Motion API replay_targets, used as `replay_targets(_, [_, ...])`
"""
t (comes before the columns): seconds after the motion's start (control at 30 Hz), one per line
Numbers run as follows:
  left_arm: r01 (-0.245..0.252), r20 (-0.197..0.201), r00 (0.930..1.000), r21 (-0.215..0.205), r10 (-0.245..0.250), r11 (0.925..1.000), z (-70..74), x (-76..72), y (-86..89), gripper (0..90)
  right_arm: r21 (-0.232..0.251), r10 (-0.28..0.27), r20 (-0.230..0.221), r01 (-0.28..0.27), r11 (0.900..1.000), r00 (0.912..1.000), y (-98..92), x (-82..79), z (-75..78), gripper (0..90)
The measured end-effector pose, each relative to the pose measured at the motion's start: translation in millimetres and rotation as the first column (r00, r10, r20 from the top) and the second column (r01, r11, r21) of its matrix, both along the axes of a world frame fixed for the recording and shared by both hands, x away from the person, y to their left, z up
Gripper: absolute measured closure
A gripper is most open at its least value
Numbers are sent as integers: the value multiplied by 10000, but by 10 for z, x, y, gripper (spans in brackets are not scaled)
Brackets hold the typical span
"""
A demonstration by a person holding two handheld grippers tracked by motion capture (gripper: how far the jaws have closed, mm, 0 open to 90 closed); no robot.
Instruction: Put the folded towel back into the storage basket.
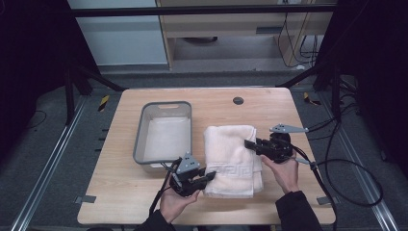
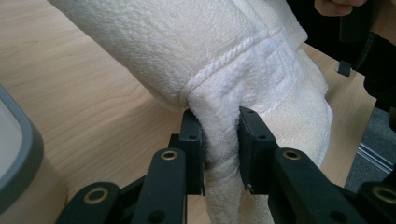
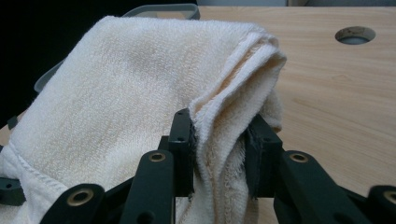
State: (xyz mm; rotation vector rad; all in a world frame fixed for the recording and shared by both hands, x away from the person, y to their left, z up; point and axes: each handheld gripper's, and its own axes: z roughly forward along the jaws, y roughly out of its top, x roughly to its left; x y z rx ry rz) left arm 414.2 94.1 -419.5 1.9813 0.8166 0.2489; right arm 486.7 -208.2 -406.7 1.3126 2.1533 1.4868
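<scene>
Left gripper [image 1: 208, 176] and right gripper [image 1: 250, 144] each pinch the folded cream towel [image 1: 230, 156] mid-tabletop; grey basin [image 1: 163, 107] toward left edge

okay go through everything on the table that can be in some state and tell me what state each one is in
towel: folded, pinched at two edges.
left gripper: shut on the towel's near hem.
right gripper: shut on the towel's folded edge.
grey bin: upright, open-topped, nothing inside it.
</scene>
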Motion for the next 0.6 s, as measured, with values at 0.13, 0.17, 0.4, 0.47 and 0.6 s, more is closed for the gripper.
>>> replay_targets(0.13, [-32, 173, 9998, -65, 33, 10000, 60, 19, -3, 731, 18, -117, 147, 117, 9999, 9998, 9, 9, 78, 681])
replay_targets(0.17, [-52, 253, 9997, -75, 54, 10000, 85, 25, -3, 731, 54, -128, 202, 127, 9999, 9997, 7, 14, 97, 681])
replay_targets(0.4, [-126, 483, 9987, -312, 141, 9994, 216, 60, 5, 731, 272, -301, 495, 287, 9992, 9983, 6, 40, 222, 683])
replay_targets(0.47, [-176, 560, 9982, -401, 199, 9990, 246, 68, 6, 731, 273, -336, 601, 320, 9991, 9976, 10, 48, 251, 683])
replay_targets(0.6, [-222, 646, 9976, -540, 257, 9983, 297, 86, 20, 731, 340, -425, 735, 401, 9986, 9964, 21, 62, 314, 683])
